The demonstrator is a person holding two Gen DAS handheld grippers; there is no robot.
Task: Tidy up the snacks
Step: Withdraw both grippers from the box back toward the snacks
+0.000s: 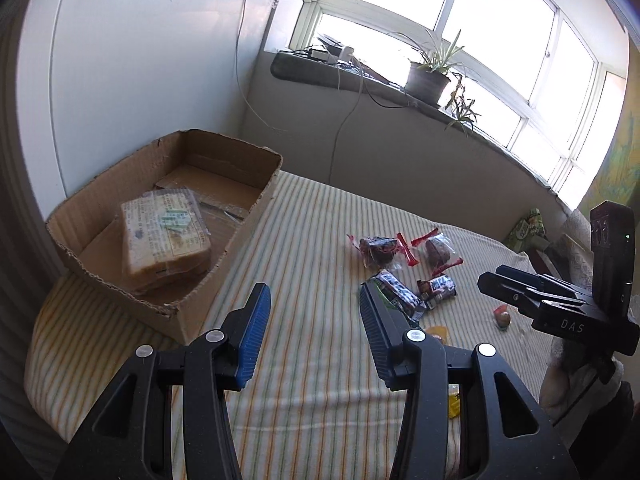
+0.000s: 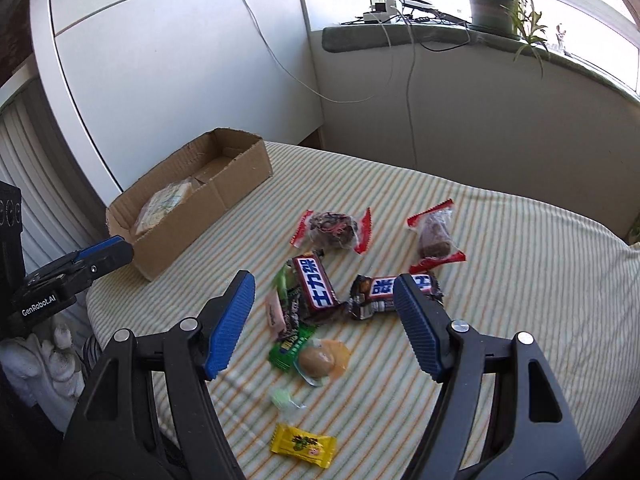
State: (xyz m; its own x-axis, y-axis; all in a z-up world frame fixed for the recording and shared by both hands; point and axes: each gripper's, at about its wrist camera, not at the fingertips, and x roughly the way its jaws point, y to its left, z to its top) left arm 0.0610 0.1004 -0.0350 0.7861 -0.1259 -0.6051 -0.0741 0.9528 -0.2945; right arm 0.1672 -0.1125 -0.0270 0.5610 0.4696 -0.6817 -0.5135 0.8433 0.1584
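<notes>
Wrapped bread [image 1: 166, 236] in box [image 1: 240, 236] (open-topped), snacks [image 2: 320, 292] to its right.

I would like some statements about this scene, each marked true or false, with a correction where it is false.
1. The cardboard box is empty. False: a wrapped pack of sliced bread lies in it.
2. The jaws of the right gripper are open with nothing held between them. True.
3. The yellow candy lies inside the box. False: it lies on the striped cloth, near the camera in the right wrist view.
4. A potted plant stands on the window sill. True.
5. The left gripper holds a chocolate bar. False: its jaws are open and hold nothing; the two chocolate bars lie on the cloth.
</notes>
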